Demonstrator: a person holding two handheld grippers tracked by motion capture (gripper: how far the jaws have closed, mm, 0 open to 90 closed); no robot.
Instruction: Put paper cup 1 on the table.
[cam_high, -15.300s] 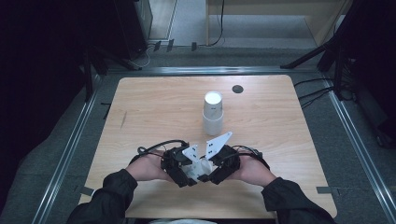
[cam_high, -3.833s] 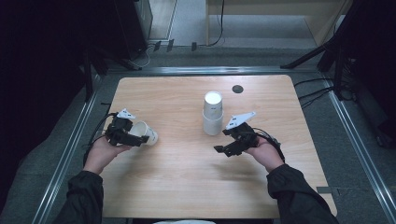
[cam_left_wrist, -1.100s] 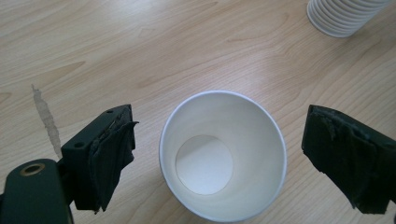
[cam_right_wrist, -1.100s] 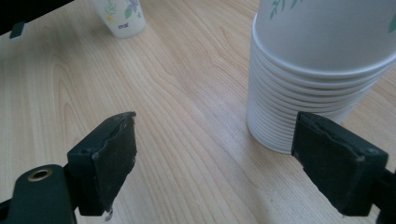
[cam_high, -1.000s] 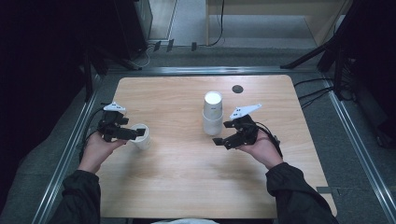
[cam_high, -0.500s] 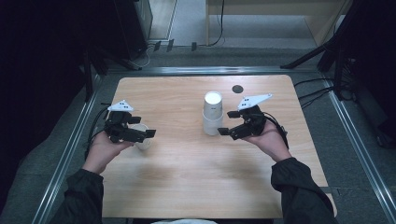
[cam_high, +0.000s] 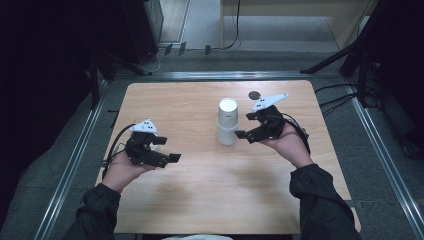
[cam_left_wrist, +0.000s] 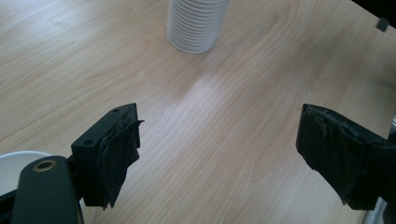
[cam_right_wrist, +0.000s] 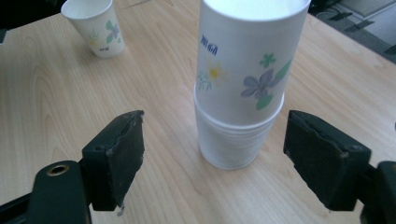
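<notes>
Stacked paper cups (cam_high: 228, 122) stand upside down near the middle of the wooden table (cam_high: 200, 210), a touch toward its far edge; in my right gripper view the topmost cup (cam_right_wrist: 247, 60), printed with flowers, sits raised on the ribbed rims of the cups under it. My right gripper (cam_high: 239, 134) is just beside the stack on its right, pointing at its lower part. Its jaws are spread wide, one to either side of the stack and short of it, and they have just been closing a little with nothing pressed between the pads. My left gripper (cam_high: 175, 158) hangs over the left part of the table, well apart from the stack, aimed across the bare wood toward the middle. Its jaws are also apart and have just been narrowing, with only tabletop between them. A single upright cup (cam_right_wrist: 95, 25) with the same flower print stands on the left part of the table, just behind my left gripper. Smallest of all, a dark round disc (cam_high: 254, 95) lies near the far edge, behind my right gripper.
</notes>
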